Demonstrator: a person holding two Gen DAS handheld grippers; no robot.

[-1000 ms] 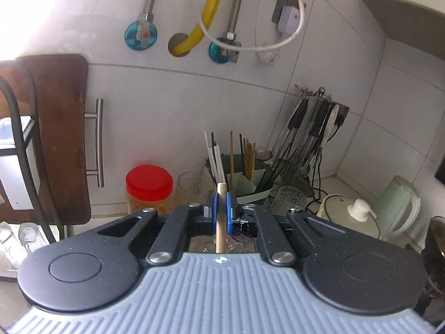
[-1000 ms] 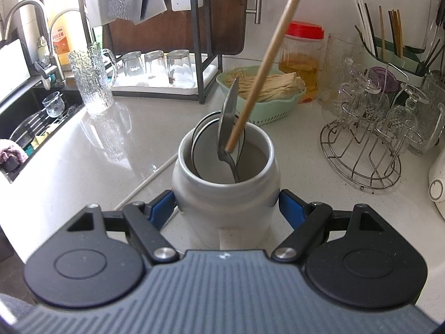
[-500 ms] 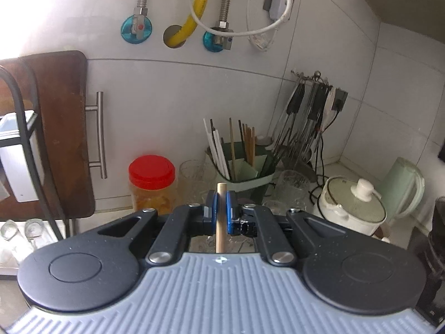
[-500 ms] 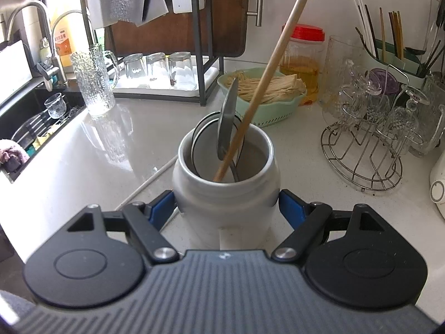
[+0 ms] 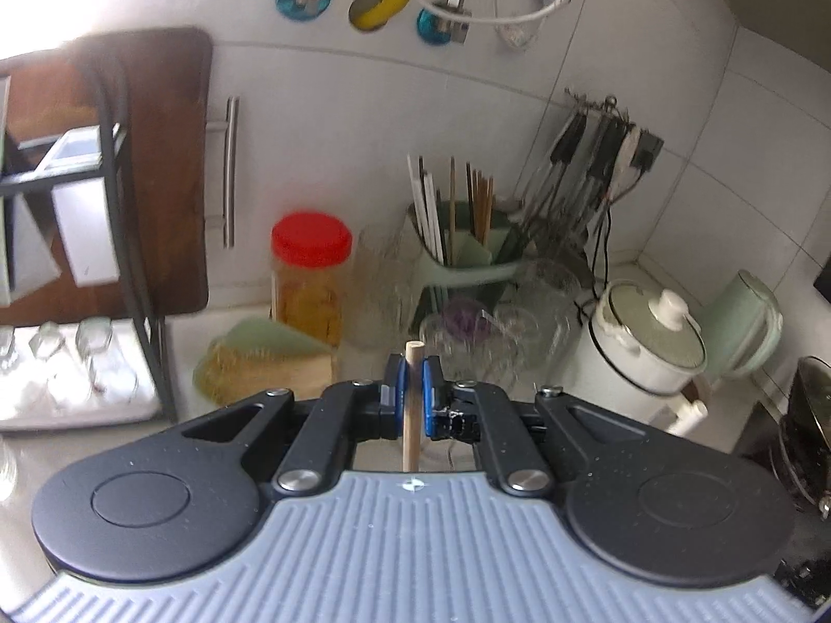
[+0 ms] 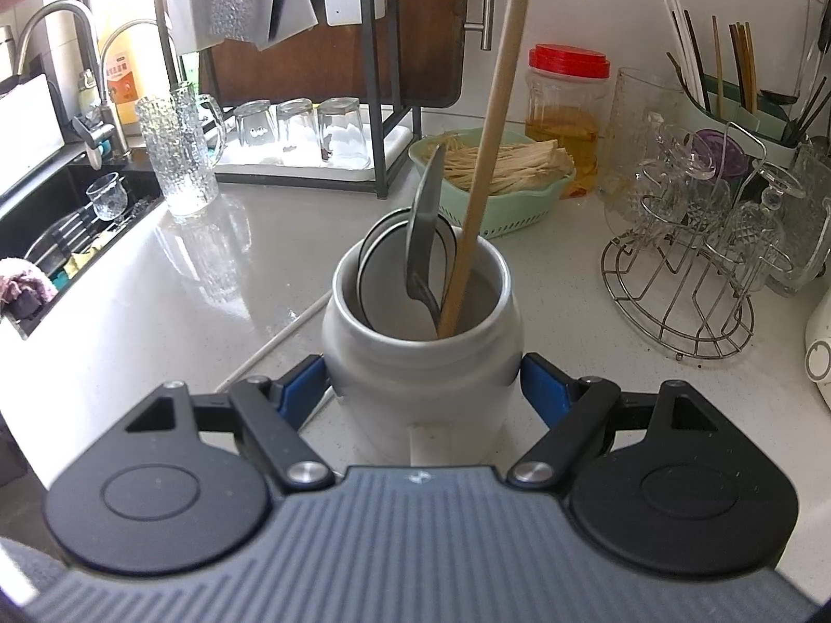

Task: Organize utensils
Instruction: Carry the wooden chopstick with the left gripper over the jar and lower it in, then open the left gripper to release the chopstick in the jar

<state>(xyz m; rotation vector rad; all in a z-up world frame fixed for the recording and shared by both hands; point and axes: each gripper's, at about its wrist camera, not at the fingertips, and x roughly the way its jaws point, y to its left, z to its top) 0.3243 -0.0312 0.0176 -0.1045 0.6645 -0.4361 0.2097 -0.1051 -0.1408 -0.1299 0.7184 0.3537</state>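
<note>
My left gripper point(image 5: 412, 395) is shut on the top end of a long wooden stick point(image 5: 411, 410), a utensil handle. In the right wrist view the stick point(image 6: 493, 119) slants down into a white ceramic jar point(image 6: 421, 363), its lower end deep inside. The jar also holds a metal spoon point(image 6: 423, 239) and round flat metal pieces. My right gripper point(image 6: 423, 384) has its blue fingers point(image 6: 543, 387) pressed against both sides of the jar, which stands on the white counter point(image 6: 208, 311).
A green basket of dried noodles point(image 6: 514, 176) and a red-lidded jar point(image 6: 567, 114) stand behind the white jar. A wire rack of glasses point(image 6: 691, 239) is right, a chopstick caddy point(image 6: 727, 93) far right. A sink point(image 6: 67, 239) and glass mug point(image 6: 179, 156) are left.
The left gripper has lowered and tilted downward with the stick. The stick has gone deeper into the jar and stands more upright. The right gripper and jar have stayed put.
</note>
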